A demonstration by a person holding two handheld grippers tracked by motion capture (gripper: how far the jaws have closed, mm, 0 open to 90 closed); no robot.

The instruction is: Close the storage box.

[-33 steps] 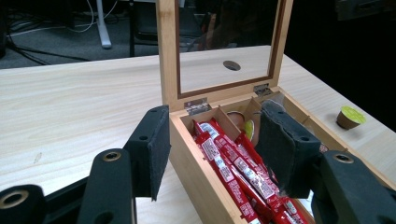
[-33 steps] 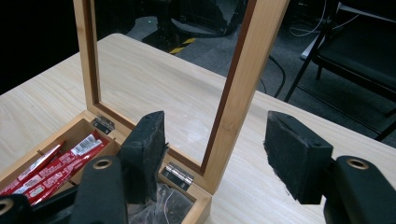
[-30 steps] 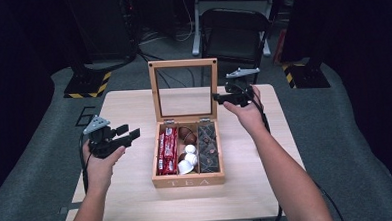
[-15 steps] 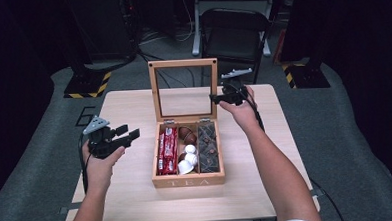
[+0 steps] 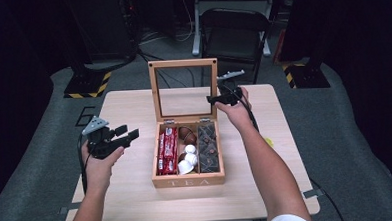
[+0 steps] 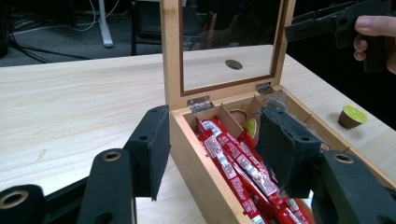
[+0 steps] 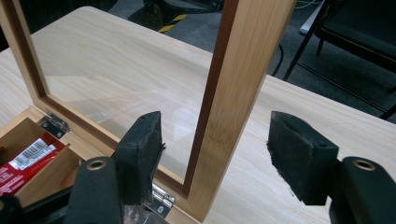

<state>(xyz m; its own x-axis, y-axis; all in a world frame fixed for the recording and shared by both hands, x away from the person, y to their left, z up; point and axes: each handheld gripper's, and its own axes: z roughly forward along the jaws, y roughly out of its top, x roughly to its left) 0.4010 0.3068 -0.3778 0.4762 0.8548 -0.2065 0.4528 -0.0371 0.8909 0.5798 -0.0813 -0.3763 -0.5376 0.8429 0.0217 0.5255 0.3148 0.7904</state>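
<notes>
Tea box (image 5: 187,156) sits mid-table (image 5: 134,108), its glass lid (image 5: 184,89) standing upright. Right gripper (image 7: 215,154) has jaws spread around the lid's right frame post, not touching it. Left gripper (image 5: 116,137) hovers left of the box, jaws spread. Red packets (image 6: 238,172) fill the box's left compartment.

Both tongs gape: left tongs (image 5: 126,135) hover low, right tongs (image 5: 214,98) reach forward.
</notes>
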